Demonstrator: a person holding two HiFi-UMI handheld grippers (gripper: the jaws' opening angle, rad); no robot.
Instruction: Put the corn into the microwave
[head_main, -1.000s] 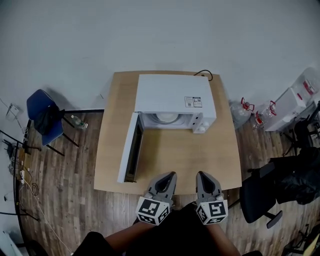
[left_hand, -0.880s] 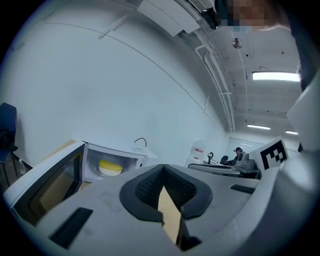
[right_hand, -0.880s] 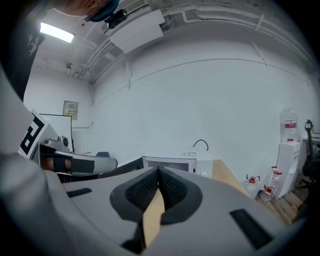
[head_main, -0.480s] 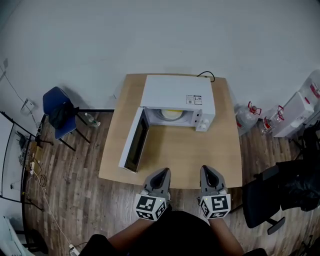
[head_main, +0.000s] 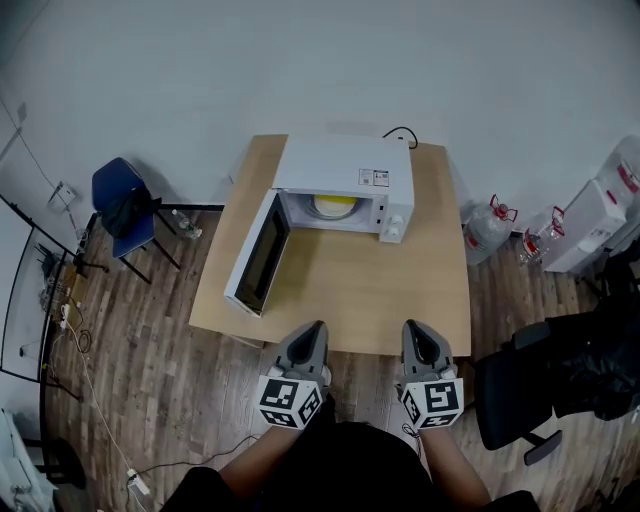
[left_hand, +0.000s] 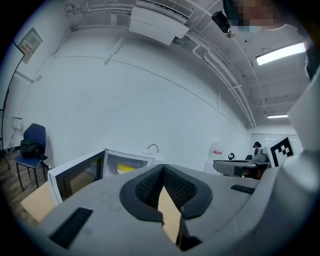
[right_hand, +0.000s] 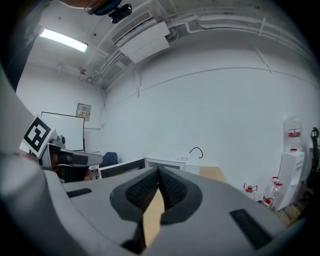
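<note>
fingers first: left fingers (left_hand: 145, 187) pressed together on nothing, right fingers (right_hand: 172, 190) the same, both empty. since a second ago they've come back off the near edge of the surface (head_main: 350, 290) and now hang just short of it, close to my body. further out, the microwave (head_main: 345, 165), door (head_main: 255, 258) swung open to the left, corn (head_main: 333, 205) showing yellow inside. placing looks done to me; only the door is left open.

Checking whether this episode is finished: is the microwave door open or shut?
Open. The door stands swung out left of the microwave, and a yellow item shows inside.
</note>
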